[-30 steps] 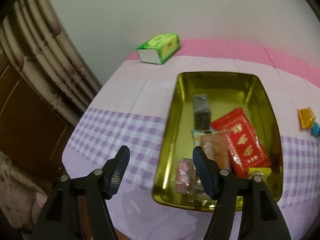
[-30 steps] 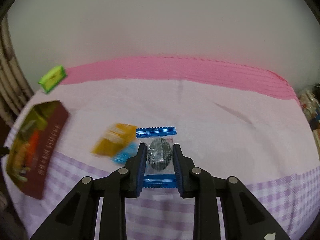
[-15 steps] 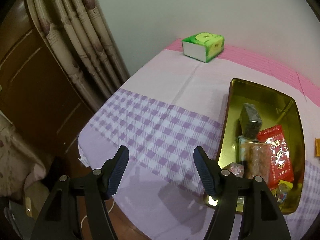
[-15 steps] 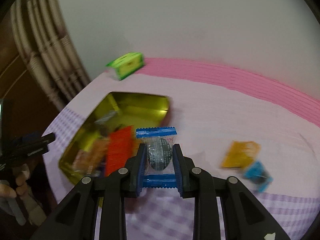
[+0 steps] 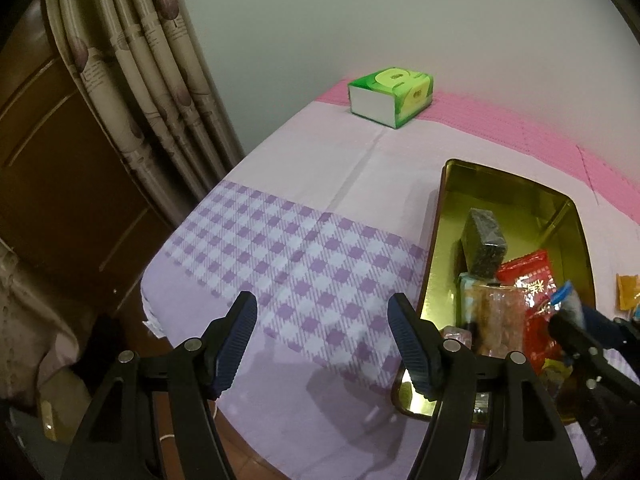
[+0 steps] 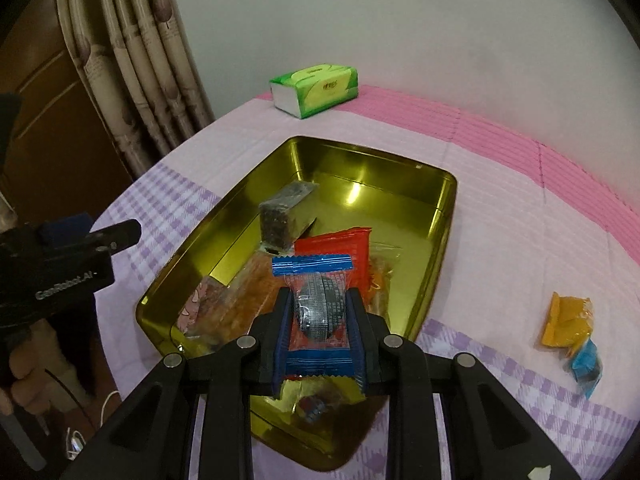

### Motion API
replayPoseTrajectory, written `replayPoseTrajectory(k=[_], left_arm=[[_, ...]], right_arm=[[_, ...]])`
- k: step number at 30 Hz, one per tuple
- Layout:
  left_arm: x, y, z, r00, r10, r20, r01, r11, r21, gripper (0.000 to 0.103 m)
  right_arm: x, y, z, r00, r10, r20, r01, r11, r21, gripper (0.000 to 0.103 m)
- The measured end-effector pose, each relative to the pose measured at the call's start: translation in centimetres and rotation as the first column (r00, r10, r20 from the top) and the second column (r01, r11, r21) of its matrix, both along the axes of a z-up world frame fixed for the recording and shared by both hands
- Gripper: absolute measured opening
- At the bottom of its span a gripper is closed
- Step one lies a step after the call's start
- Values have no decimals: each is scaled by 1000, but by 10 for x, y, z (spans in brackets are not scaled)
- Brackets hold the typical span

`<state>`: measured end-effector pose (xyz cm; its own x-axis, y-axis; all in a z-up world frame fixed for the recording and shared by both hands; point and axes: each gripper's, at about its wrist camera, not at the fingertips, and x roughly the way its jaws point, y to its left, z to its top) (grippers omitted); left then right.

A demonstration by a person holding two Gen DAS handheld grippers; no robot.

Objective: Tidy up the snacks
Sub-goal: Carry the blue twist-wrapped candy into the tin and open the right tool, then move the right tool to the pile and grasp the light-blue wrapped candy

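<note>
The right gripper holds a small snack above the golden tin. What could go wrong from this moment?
1. The right gripper pinches the blue-ended snack packet over the crowded near end of the gold tin; dropped there, it may slide off the red packet.
2. Lowering further could crush packets underneath.
3. The orange packet and the blue packet lie outside the tin and might be forgotten.

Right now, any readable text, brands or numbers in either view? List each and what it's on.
"GenRobot.AI": white letters on the black body of the left tongs, seen from the right wrist view.
Red packet in the gold tin: white characters, too blurred to read.
Green tissue pack: small print on the top, too small to read.
Nothing else is legible.
</note>
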<state>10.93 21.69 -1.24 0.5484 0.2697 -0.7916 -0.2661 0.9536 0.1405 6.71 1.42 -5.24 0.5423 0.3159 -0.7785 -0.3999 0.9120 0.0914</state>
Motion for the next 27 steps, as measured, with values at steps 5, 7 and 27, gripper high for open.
replayPoseTrajectory(k=[5, 7, 27], left_arm=[[-1, 1, 0, 1000, -3, 3, 3, 1000, -12, 69], [-1, 0, 0, 1000, -6, 5, 6, 1000, -14, 69], [-3, -12, 2, 997, -70, 11, 71, 997, -13, 70]], right_arm=[[3, 7, -8, 1000, 5, -21, -5, 1000, 1, 24], [3, 11, -12, 999, 16, -32, -16, 1000, -1, 25], [-4, -20, 16, 1000, -5, 21, 3, 996, 88, 45]])
